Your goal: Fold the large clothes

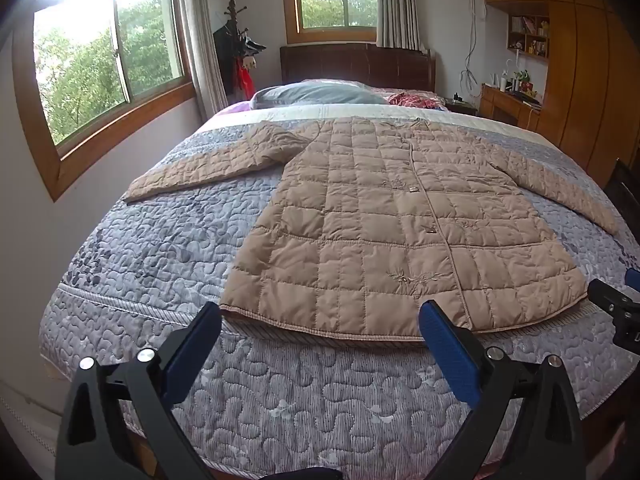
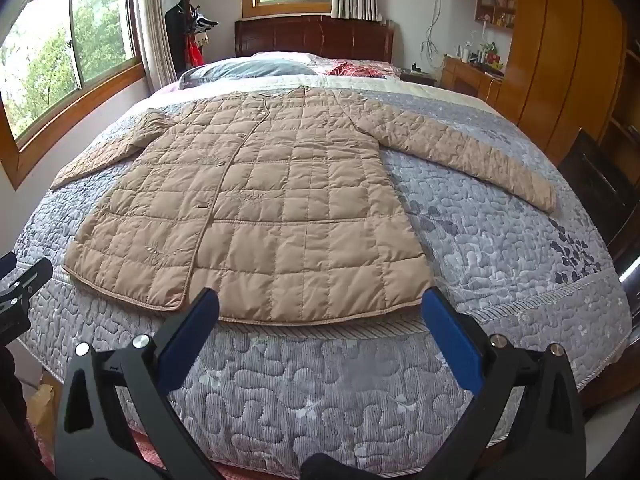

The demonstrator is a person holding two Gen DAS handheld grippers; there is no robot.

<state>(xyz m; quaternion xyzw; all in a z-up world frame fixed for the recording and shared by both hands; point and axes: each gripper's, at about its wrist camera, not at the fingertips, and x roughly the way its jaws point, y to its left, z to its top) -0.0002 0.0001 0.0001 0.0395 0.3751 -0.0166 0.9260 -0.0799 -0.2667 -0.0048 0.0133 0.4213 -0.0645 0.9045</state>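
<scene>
A tan quilted coat lies flat and face up on the bed, both sleeves spread outward and its hem toward me; the right wrist view shows the same coat. My left gripper hovers open just short of the hem's left half, nothing between its blue pads. My right gripper is open too, above the hem's right half, holding nothing. Its black tip shows at the right edge of the left wrist view, while the left one's tip shows at the left edge of the right wrist view.
A grey quilted bedspread covers the bed. A grey pillow and a red cloth lie by the dark headboard. Coat stand at the window wall, wooden wardrobe and desk on the right.
</scene>
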